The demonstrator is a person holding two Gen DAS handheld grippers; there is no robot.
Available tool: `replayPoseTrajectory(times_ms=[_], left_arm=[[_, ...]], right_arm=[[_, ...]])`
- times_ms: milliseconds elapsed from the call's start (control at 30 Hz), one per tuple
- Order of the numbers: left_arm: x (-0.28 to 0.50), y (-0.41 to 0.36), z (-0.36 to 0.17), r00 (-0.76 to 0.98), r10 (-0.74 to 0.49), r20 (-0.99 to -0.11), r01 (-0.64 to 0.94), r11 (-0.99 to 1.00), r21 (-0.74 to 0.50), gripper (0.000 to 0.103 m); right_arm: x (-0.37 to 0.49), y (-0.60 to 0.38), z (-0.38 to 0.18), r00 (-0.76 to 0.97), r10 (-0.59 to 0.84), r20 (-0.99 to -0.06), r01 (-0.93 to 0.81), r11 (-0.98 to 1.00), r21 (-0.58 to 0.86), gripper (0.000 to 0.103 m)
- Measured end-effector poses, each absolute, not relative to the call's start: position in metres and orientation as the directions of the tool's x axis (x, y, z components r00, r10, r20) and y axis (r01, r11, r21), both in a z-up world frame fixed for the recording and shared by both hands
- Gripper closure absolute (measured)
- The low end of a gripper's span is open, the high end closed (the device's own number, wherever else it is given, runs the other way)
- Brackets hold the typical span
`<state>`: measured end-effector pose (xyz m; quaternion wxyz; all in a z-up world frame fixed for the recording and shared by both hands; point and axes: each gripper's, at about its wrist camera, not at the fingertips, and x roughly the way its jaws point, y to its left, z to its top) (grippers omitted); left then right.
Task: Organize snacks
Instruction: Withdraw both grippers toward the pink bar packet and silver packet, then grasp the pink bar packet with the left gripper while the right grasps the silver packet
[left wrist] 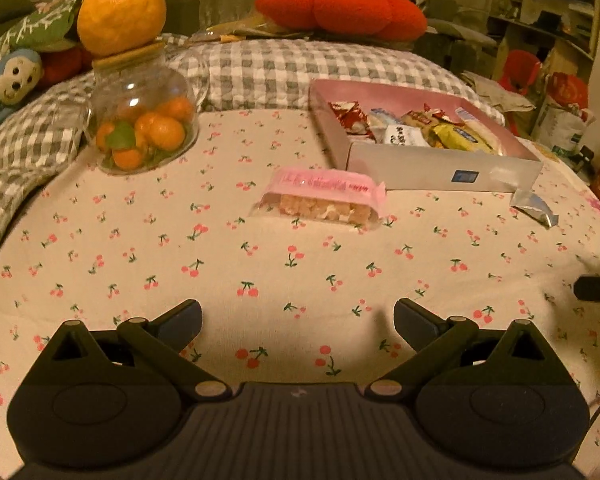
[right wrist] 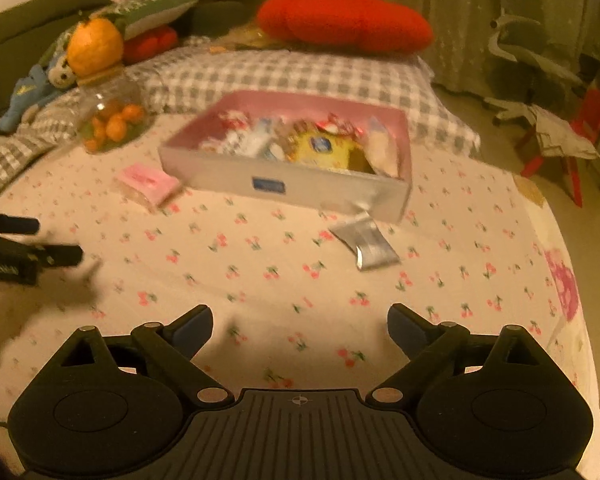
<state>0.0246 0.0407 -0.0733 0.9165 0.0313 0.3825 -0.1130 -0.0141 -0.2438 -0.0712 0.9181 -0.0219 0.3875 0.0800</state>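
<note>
A shallow box [left wrist: 440, 170] with a pink inside holds several wrapped snacks; it also shows in the right wrist view [right wrist: 300, 184]. A pink snack pack [left wrist: 324, 198] lies on the cherry-print sheet left of the box, also in the right wrist view [right wrist: 148, 184]. A silver snack packet [right wrist: 366, 242] lies in front of the box's right corner, also in the left wrist view [left wrist: 534, 208]. My left gripper [left wrist: 298, 320] is open and empty, short of the pink pack. My right gripper [right wrist: 300, 324] is open and empty, short of the silver packet.
A glass jar of small oranges [left wrist: 142, 120] with a big orange on its lid stands at the back left. Checked pillows [left wrist: 284, 72], a red cushion [left wrist: 340, 8] and plush toys [left wrist: 12, 80] line the back. The bed edge [right wrist: 572, 280] drops off at right.
</note>
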Motion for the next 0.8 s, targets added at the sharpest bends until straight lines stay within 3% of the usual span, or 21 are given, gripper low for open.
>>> replayPoseTrajectory(times_ms=[267, 400, 800], left_arm=[[0.039, 0.03, -0.086, 0.688, -0.163, -0.707, 0.208, 0.978, -0.023, 0.001], [0.048, 0.026, -0.084, 0.691, -0.137, -0.71, 0.158, 0.987, -0.037, 0.001], [0.087, 0.004, -0.071, 0.705, -0.1, -0.702, 0.033, 0.994, -0.108, 0.001]], right_arm=[[-0.001, -0.255, -0.092, 0.652, 0.098, -0.751, -0.133, 0.991, 0.014, 0.007], [0.014, -0.262, -0.097, 0.652, 0.124, -0.748, -0.146, 0.989, 0.037, 0.0], [0.064, -0.269, -0.1, 0.657, 0.109, -0.746, -0.101, 0.993, 0.056, 0.001]])
